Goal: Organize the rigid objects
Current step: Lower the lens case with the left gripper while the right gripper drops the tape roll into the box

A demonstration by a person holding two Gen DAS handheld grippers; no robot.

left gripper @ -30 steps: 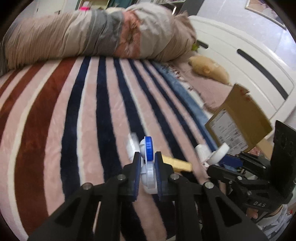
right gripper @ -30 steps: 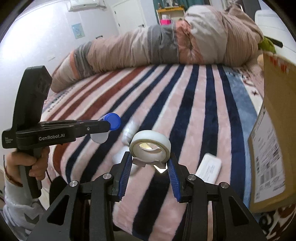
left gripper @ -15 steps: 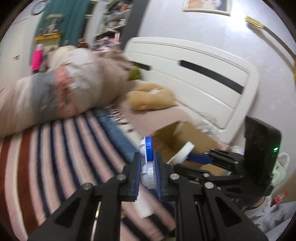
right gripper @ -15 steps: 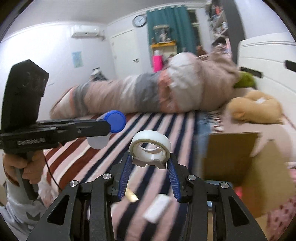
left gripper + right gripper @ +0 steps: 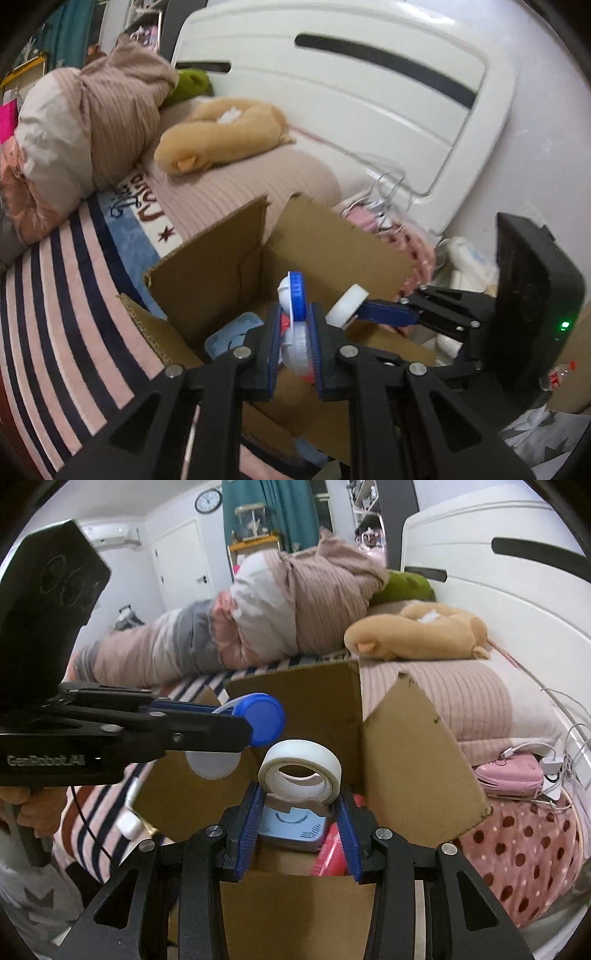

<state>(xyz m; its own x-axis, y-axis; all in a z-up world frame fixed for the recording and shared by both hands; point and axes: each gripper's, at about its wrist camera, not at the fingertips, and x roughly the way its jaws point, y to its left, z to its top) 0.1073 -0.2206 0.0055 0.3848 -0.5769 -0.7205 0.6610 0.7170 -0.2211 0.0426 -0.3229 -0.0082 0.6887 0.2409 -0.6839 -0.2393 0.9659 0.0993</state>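
My left gripper [image 5: 293, 332] is shut on a small white bottle with a blue cap [image 5: 295, 295] and holds it over the open cardboard box [image 5: 207, 273]. It shows from the side in the right wrist view, blue cap [image 5: 264, 720] forward. My right gripper [image 5: 299, 816] is shut on a roll of white tape [image 5: 300, 770], held above the same box [image 5: 406, 753]. The tape also shows in the left wrist view [image 5: 347, 304]. Inside the box lie a light blue device [image 5: 291, 827] and a red item [image 5: 334, 853].
The box stands on a striped blanket [image 5: 62, 325] on the bed. A rolled duvet [image 5: 258, 605], a tan plush toy [image 5: 417, 631] and a white headboard [image 5: 351, 99] lie beyond. A small white object [image 5: 129, 821] lies on the blanket. A pink case [image 5: 509, 775] and cables sit at right.
Both grippers swung from over the striped blanket to the right and now hang over the open cardboard box. Each still holds its object.
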